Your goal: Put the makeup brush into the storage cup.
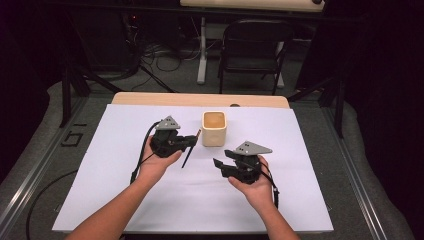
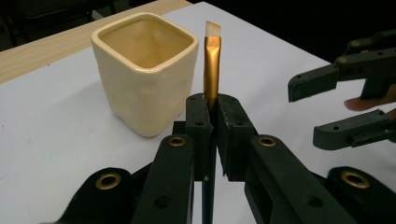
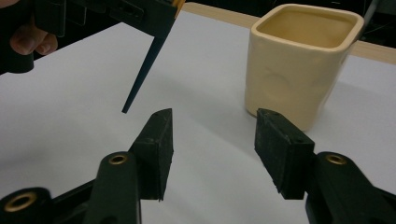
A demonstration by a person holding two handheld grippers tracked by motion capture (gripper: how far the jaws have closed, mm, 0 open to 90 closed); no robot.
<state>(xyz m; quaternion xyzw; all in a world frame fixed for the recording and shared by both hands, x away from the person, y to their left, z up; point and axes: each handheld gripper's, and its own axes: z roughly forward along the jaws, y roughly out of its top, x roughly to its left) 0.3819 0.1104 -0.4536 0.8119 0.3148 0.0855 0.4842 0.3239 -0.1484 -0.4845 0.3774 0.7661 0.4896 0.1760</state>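
The jaws of the left gripper (image 2: 211, 135) are clamped tight on a slim paintbrush with a dark tapering handle, a gold metal ferrule and a flat pale bristle tip (image 2: 211, 70), while the jaws of the right gripper (image 3: 212, 151) stand apart with nothing between them, only bare white surface showing in the gap. In the high view the largest thing is the wooden desk (image 1: 200, 99), whose pale edge shows at the far side, covered almost wholly by a big sheet of white paper (image 1: 115, 190) that fills the middle of the frame. Beyond it, at the top centre, stands a black folding chair (image 1: 252, 45). On the sheet, just above the centre of the frame, sits a cream glazed ceramic cup with a squarish rounded mouth (image 1: 214, 128), upright. The left gripper (image 1: 192, 141) lies just left of the cup, held in the left hand (image 1: 157, 165), and the brush slants down from it toward the lower centre, its handle tip clear of the paper. The right gripper (image 1: 222, 161) sits lower right of the cup, carried by the right hand (image 1: 255, 187). In the left gripper view the bristle end stands upright just beside the cup's right wall, apart from it; in the right gripper view the dark handle point hangs at upper left, above the sheet.
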